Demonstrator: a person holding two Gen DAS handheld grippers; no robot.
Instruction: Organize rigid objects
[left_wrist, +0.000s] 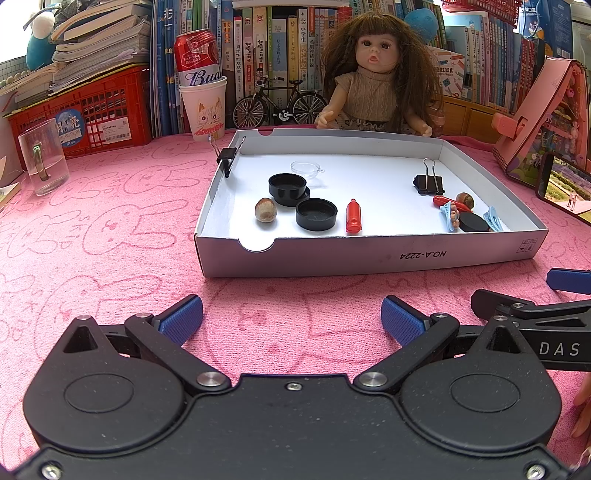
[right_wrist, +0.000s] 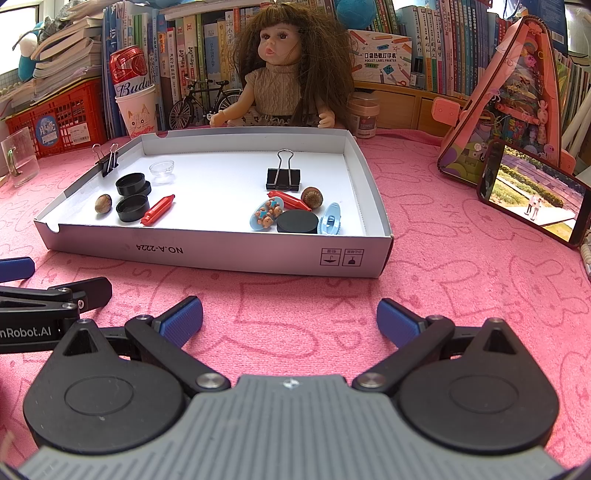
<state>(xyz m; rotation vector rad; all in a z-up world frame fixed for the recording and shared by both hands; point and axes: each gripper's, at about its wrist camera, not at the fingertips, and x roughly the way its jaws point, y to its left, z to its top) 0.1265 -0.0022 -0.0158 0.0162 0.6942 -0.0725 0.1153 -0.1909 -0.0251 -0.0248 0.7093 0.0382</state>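
A white cardboard tray (left_wrist: 369, 254) (right_wrist: 221, 254) lies on the pink cloth and holds small objects. On its left are two black caps (left_wrist: 316, 213) (right_wrist: 132, 208), a hazelnut (left_wrist: 265, 209) (right_wrist: 103, 203), a red toy bottle (left_wrist: 353, 216) (right_wrist: 158, 210) and a clear dish (left_wrist: 305, 168) (right_wrist: 161, 169). On its right are a black binder clip (left_wrist: 429, 182) (right_wrist: 283, 178), a second nut (right_wrist: 312, 198), a black puck (right_wrist: 297, 222) and blue hair clips (right_wrist: 330, 219). My left gripper (left_wrist: 291, 320) and right gripper (right_wrist: 290, 320) are both open and empty, in front of the tray.
A doll (left_wrist: 373, 74) (right_wrist: 282, 70) sits behind the tray, with a toy bicycle (left_wrist: 280, 99), a paper cup holding a red can (left_wrist: 203, 107), a red crate (left_wrist: 81, 114) and a glass mug (left_wrist: 43, 160). A phone (right_wrist: 532, 192) and pink toy house (right_wrist: 506, 99) stand right.
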